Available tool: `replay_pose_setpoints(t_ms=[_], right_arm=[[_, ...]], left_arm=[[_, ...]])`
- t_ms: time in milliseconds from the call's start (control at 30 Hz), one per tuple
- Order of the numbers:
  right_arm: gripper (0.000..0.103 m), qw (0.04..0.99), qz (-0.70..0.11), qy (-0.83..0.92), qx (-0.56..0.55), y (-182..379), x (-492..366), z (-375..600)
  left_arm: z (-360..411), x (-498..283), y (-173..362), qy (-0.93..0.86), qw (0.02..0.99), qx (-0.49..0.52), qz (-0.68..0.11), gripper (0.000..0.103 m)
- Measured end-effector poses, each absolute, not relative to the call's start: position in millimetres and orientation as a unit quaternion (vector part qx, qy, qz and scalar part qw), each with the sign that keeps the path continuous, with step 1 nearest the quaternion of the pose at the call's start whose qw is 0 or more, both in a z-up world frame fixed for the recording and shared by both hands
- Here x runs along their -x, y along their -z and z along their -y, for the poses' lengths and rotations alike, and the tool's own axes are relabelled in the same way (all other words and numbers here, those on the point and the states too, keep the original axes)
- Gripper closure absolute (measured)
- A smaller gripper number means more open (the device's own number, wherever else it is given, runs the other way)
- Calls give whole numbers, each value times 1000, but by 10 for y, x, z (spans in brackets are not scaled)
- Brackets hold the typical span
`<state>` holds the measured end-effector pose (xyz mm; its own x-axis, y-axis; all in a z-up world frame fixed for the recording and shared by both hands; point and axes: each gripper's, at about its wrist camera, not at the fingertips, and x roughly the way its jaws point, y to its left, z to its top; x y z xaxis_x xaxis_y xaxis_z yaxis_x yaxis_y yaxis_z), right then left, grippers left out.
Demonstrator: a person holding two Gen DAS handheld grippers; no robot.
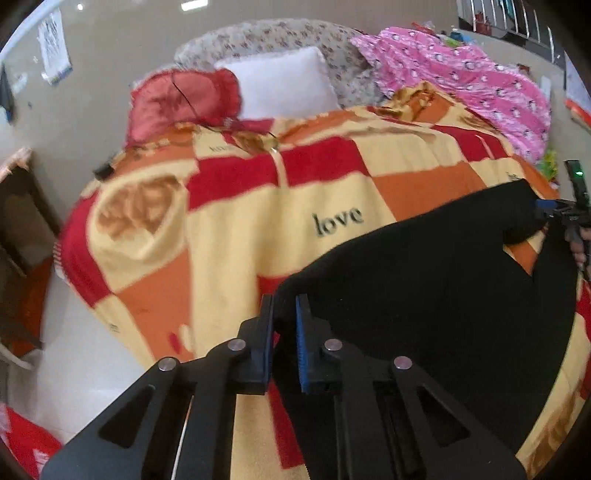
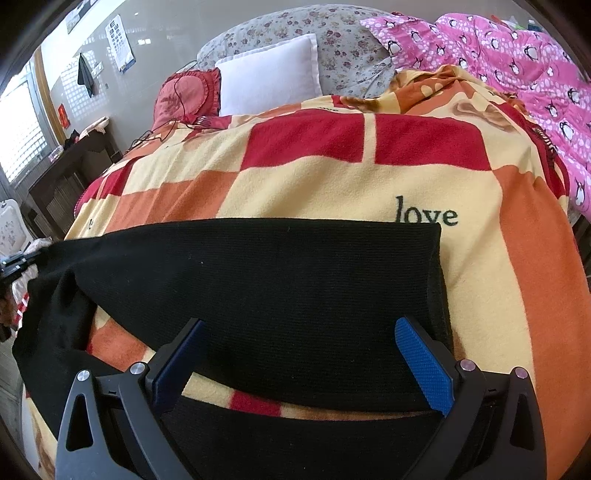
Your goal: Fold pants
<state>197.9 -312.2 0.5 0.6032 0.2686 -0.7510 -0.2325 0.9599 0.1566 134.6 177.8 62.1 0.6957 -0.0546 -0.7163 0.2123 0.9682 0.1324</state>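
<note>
Black pants (image 1: 424, 295) lie on a checked red, orange and yellow blanket (image 1: 240, 229) on a bed. My left gripper (image 1: 285, 306) is shut on one end of the pants. In the right wrist view the pants (image 2: 258, 288) spread flat across the blanket (image 2: 332, 177), one leg over the other. My right gripper (image 2: 299, 328) is open, its blue-padded fingers (image 2: 421, 362) wide apart just above the upper leg. The right gripper also shows at the right edge of the left wrist view (image 1: 546, 206), at the pants' far end. The left gripper shows at the left edge of the right wrist view (image 2: 14, 264).
A white pillow (image 2: 273, 77), a red cushion (image 2: 188, 96) and a floral pillow (image 2: 314, 29) lie at the bed's head. A pink penguin quilt (image 2: 517, 74) is heaped on the right. A dark wooden cabinet (image 2: 62, 177) stands left of the bed.
</note>
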Motion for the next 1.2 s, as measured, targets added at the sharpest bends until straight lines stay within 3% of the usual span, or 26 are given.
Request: replay_pose_setpoints(t_ms=[133, 367, 467, 500, 533, 633, 800, 900, 967, 1000, 1200], right_arm=[[8, 889, -434, -143, -22, -117, -2003, 3187], [9, 874, -456, -104, -132, -747, -2362, 3937], [18, 865, -468, -104, -152, -785, -2528, 4121], [26, 858, -478, -112, -150, -748, -2577, 4123], [40, 849, -494, -120, -143, -688, -2643, 4106], [63, 826, -537, -115, -127, -460, -2782, 4071], [63, 824, -536, -121, -137, -288, -2865, 4082], [68, 821, -541, -130, -132, -202, -2899, 4042], [75, 824, -538, -134, -121, -179, -2904, 4003], [98, 824, -539, -136, -112, -167, -2901, 3971], [98, 876, -457, -149, -41, -564, -2662, 3864]], left_arm=[[-1605, -1402, -722, 7, 910, -159, -384, 95], [-1418, -1518, -543, -58, 900, -190, -387, 95], [-1410, -1509, -520, -67, 902, -185, -384, 95], [-1414, -1496, -534, -68, 904, -181, -381, 95], [-1417, -1487, -548, -68, 905, -179, -379, 95], [-1443, -1414, -647, -65, 916, -155, -365, 95], [-1441, -1383, -700, -65, 922, -133, -358, 95], [-1423, -1392, -691, -69, 921, -135, -359, 95], [-1424, -1400, -684, -73, 920, -134, -361, 95], [-1429, -1401, -686, -75, 920, -132, -362, 95], [-1353, -1225, -741, -97, 927, -159, -324, 95]])
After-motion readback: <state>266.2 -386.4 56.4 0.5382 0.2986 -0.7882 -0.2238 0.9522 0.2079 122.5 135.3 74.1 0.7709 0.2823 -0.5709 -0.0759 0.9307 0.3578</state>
